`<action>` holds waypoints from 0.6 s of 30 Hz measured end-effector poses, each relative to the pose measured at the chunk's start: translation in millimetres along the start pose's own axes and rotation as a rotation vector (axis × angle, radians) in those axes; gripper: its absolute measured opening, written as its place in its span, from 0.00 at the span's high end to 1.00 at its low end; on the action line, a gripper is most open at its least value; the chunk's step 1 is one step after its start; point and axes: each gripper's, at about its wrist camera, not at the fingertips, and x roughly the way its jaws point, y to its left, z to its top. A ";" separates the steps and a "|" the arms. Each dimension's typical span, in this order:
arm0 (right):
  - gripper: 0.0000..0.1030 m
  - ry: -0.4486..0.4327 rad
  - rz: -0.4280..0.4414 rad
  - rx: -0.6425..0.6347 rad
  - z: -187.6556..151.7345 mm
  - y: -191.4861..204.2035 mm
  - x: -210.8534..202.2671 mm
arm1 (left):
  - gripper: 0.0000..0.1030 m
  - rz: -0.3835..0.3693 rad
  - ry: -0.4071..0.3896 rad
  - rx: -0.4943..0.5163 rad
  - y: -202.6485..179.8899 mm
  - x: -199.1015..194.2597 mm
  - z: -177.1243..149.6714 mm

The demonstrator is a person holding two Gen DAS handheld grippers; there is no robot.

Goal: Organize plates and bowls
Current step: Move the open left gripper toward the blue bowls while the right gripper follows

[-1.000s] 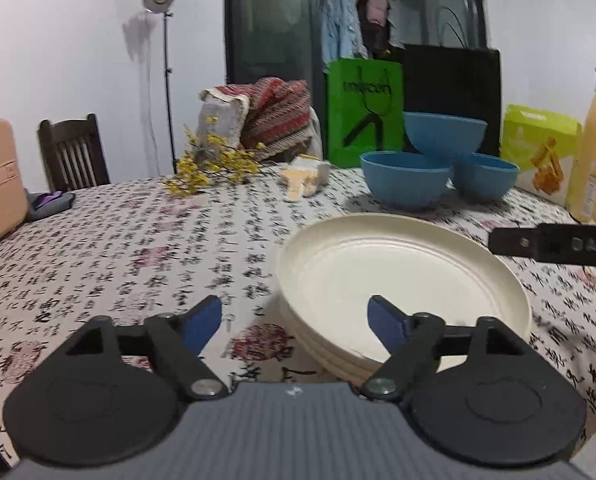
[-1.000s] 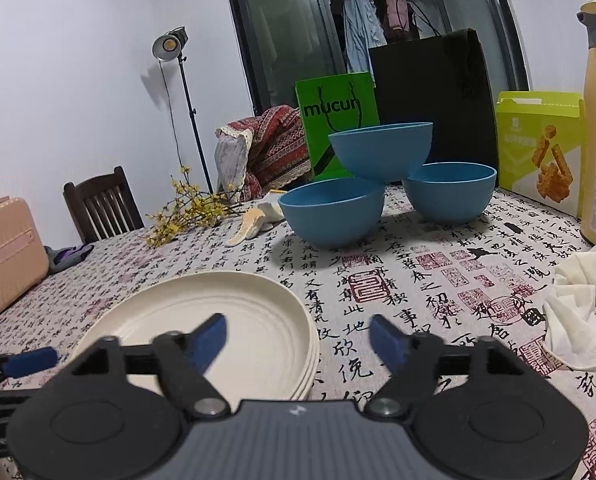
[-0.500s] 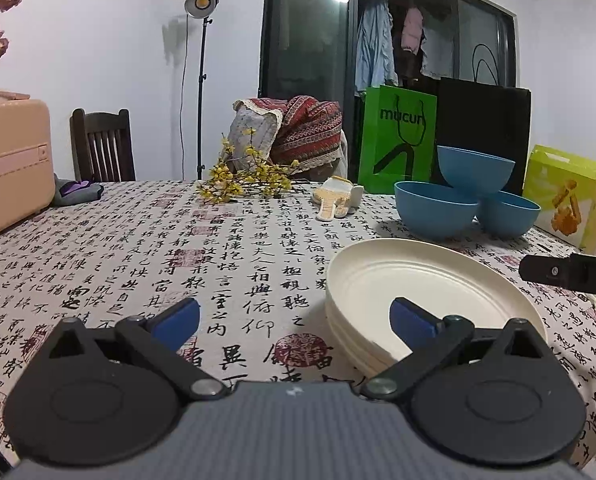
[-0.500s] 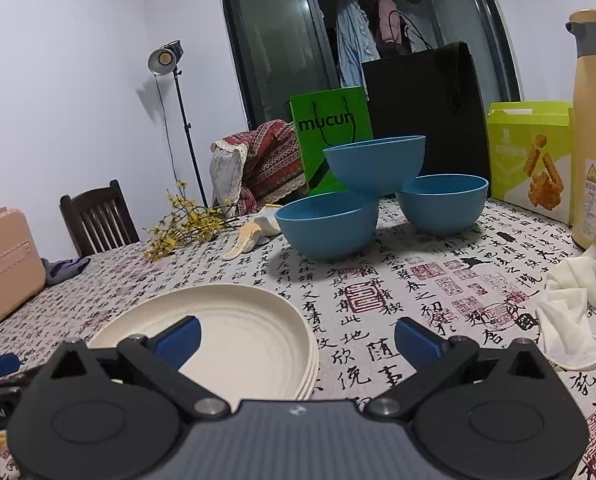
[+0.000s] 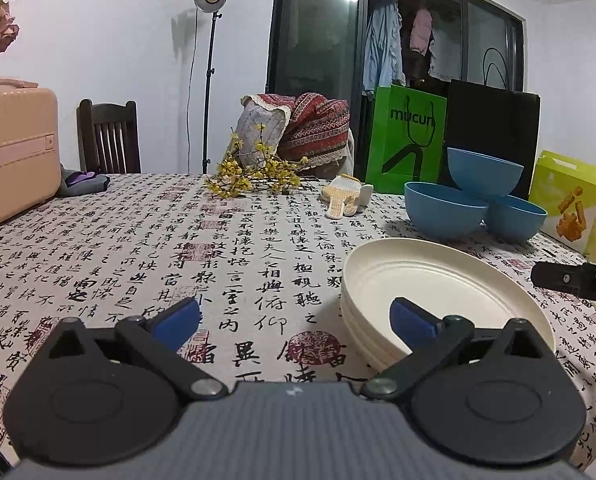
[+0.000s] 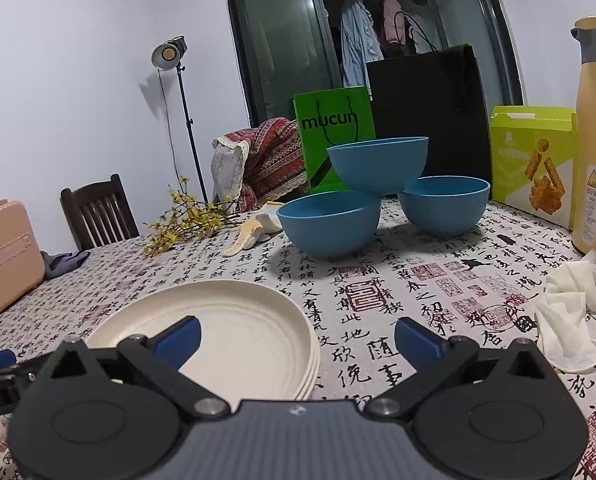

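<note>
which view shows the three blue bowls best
The right wrist view: the blue bowls sit near centre, large, one perched on the rims of two. The left wrist view shows the same trio smaller, off to the right.

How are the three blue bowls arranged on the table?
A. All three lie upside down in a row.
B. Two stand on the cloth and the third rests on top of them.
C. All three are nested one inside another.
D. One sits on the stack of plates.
B: two blue bowls stand upright on the cloth, and the third bowl rests across their rims.
</note>
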 end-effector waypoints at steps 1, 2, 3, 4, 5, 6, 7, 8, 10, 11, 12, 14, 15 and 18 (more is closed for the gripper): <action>0.00 0.000 -0.002 -0.002 0.3 0.5 -0.2 | 0.00 -0.003 0.000 0.001 -0.4 0.2 0.6; 0.00 0.000 -0.003 -0.004 0.5 0.5 -0.5 | 0.00 -0.004 0.000 0.003 0.0 0.7 1.0; 0.00 -0.001 -0.005 -0.005 1.0 0.5 -0.7 | 0.00 -0.005 0.000 0.005 -0.1 1.0 1.6; 0.00 0.000 -0.007 -0.006 1.5 0.3 -0.7 | 0.00 -0.007 0.000 0.006 -0.2 1.4 2.1; 0.00 0.001 -0.008 -0.007 2.0 0.0 -0.5 | 0.00 -0.008 0.000 0.006 -0.1 1.5 2.0; 0.00 0.002 -0.009 -0.009 2.4 0.0 -0.4 | 0.00 -0.009 0.000 0.005 0.0 1.7 2.5; 0.00 0.002 -0.010 -0.010 2.5 0.2 -0.3 | 0.00 -0.011 -0.001 0.003 0.1 1.8 2.9; 0.00 0.002 -0.011 -0.011 2.7 0.3 -0.2 | 0.00 -0.013 -0.001 0.002 0.4 2.3 3.3; 0.00 0.003 -0.013 -0.013 3.5 0.2 0.0 | 0.00 -0.016 -0.001 0.001 0.4 3.0 4.6; 0.00 0.003 -0.014 -0.015 4.1 0.4 0.3 | 0.00 -0.018 -0.001 0.000 0.9 3.2 5.1; 0.00 0.002 -0.015 -0.017 4.9 0.6 0.3 | 0.00 -0.019 -0.001 -0.002 1.0 3.3 6.3; 0.00 -0.001 -0.019 -0.023 6.6 1.0 0.4 | 0.00 -0.023 -0.007 -0.005 1.0 2.9 9.5; 0.00 -0.003 -0.021 -0.025 7.6 1.0 0.4 | 0.00 -0.025 -0.010 -0.006 1.2 2.6 11.4; 0.00 -0.007 -0.023 -0.030 11.5 0.2 0.8 | 0.00 -0.036 -0.017 -0.012 1.3 1.7 18.5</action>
